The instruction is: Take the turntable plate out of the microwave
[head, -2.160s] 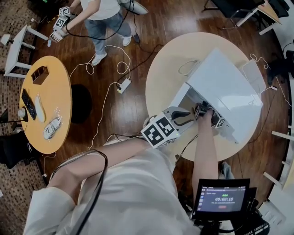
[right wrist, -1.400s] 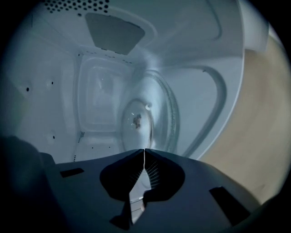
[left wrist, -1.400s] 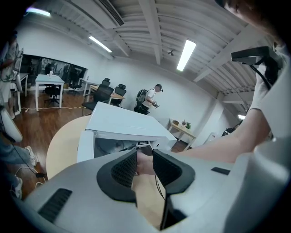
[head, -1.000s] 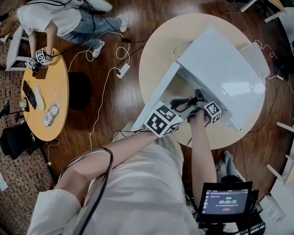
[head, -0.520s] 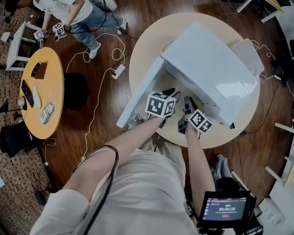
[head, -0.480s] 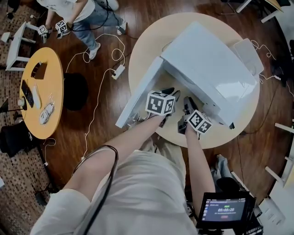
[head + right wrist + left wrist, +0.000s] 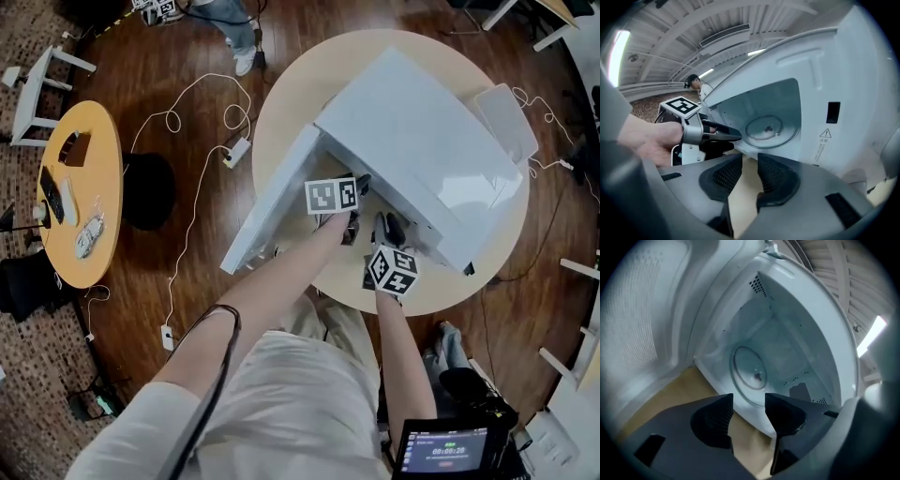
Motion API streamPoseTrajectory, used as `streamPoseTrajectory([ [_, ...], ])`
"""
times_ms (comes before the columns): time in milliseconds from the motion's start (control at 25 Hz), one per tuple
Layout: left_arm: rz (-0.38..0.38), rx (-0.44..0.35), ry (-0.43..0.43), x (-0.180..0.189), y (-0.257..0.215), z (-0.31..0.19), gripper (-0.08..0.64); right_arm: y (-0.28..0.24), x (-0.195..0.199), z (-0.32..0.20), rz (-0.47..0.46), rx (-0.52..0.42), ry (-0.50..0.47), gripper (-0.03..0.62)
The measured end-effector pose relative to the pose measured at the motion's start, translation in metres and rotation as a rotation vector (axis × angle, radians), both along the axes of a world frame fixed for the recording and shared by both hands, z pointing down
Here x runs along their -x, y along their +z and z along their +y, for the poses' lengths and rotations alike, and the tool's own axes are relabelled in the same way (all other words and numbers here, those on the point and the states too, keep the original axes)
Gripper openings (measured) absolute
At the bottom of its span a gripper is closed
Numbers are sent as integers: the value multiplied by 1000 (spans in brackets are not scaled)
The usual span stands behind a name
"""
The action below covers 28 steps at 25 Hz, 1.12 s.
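The white microwave (image 7: pixel 422 131) stands on a round table (image 7: pixel 300 84) with its door (image 7: pixel 272 211) swung wide to the left. The round glass turntable plate (image 7: pixel 752 373) lies flat on the cavity floor, also seen in the right gripper view (image 7: pixel 771 129). My left gripper (image 7: pixel 749 404) hovers at the cavity mouth, aimed down at the plate; its jaws have just been opening and hold nothing. My right gripper (image 7: pixel 750 171) waits beside it in front of the opening, jaws a little apart after opening a moment ago, empty. The left gripper (image 7: pixel 717 133) appears there too.
The open door bounds the left side of the approach. The control panel side with a warning label (image 7: pixel 824 140) is to the right. A flat white pad (image 7: pixel 506 122) lies behind the microwave. An orange side table (image 7: pixel 80 187) and cables with a power strip (image 7: pixel 234 150) are on the floor.
The microwave door has swung fully open. Both grippers have left the door and come in front of the cavity; the left one has dropped toward the opening.
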State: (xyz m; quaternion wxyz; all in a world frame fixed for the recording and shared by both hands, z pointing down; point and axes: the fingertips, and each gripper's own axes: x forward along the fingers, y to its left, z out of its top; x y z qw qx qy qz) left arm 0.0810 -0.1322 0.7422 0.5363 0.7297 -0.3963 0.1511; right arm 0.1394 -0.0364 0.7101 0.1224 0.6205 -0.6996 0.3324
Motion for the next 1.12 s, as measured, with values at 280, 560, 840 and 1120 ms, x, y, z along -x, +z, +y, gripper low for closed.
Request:
streamPoseTrajectory([
  [280,16,73,-95,-4,43,-14,216,0,6,-13,124,-25,-116,239],
  [560,15,111,-154,-5,65,-22,218,-12,11,-12,172,-73,-158,238],
  [840,-23,111,-191,-3,64,-23,225,-16,7,-6,135,-79,-134,238],
  [1120,11,160,-276,-4,71,-22,301,-26,12,-2,121,-96,-146,238],
])
